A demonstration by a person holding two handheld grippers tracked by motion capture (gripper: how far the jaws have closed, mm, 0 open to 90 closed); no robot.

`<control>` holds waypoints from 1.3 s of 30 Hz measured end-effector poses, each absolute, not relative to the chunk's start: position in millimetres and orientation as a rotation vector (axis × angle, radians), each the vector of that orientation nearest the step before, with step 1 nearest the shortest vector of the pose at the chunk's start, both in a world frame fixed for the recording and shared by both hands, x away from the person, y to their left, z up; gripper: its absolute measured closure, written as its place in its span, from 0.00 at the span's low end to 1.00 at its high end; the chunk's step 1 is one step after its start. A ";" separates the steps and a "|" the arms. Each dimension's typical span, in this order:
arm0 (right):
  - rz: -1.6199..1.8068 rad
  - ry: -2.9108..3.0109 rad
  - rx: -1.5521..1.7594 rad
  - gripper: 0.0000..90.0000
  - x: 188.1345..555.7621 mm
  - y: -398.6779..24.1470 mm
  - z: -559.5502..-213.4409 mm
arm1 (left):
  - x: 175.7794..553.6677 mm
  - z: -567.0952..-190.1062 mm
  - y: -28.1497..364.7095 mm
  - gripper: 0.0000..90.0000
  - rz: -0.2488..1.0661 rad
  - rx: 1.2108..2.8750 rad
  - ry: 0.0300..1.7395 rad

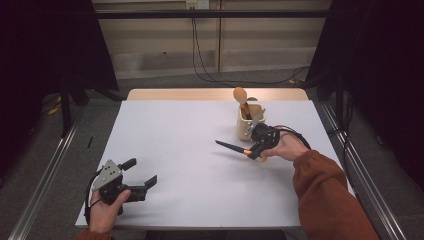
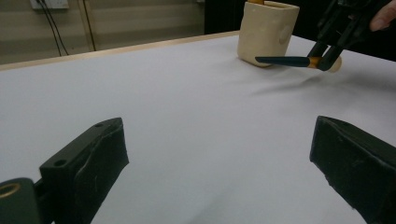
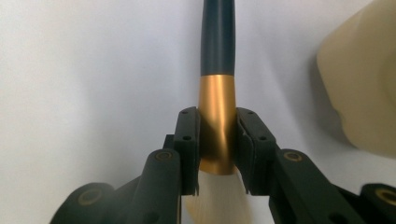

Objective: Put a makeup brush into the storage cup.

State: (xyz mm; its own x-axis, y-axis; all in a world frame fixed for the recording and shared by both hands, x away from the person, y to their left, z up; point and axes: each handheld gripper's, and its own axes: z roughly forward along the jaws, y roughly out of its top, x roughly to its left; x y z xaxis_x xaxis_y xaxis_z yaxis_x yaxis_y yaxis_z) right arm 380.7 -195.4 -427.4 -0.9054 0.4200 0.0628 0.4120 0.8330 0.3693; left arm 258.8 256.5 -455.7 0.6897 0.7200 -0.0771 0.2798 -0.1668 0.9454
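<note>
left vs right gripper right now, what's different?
The left gripper is open with nothing between its fingers; the right gripper is shut on a brush, clamped on its gold band. The left sits low at the table's near left corner; the right is by the cream holder. Both are hand-held, with black fingers.

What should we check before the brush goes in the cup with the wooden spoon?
1. Right tool shut on the brush, pads on its gold band: ok.
2. Brush lifted off the white table: ok.
3. Cream cup standing upright beside the brush: ok.
4. Room left in the cup next to the wooden spoon: cannot tell.
5. Left tool open, far from the cup: ok.
</note>
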 end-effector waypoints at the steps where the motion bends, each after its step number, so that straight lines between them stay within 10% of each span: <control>1: 0.627 2.966 0.681 0.80 378.6 -198.2 -426.6 | 258.8 -455.6 256.5 0.04 0.475 1.745 0.803; 39: 1.532 2.465 0.867 0.80 329.5 -220.1 -423.4 | 266.9 -428.9 237.4 0.04 0.450 1.757 0.693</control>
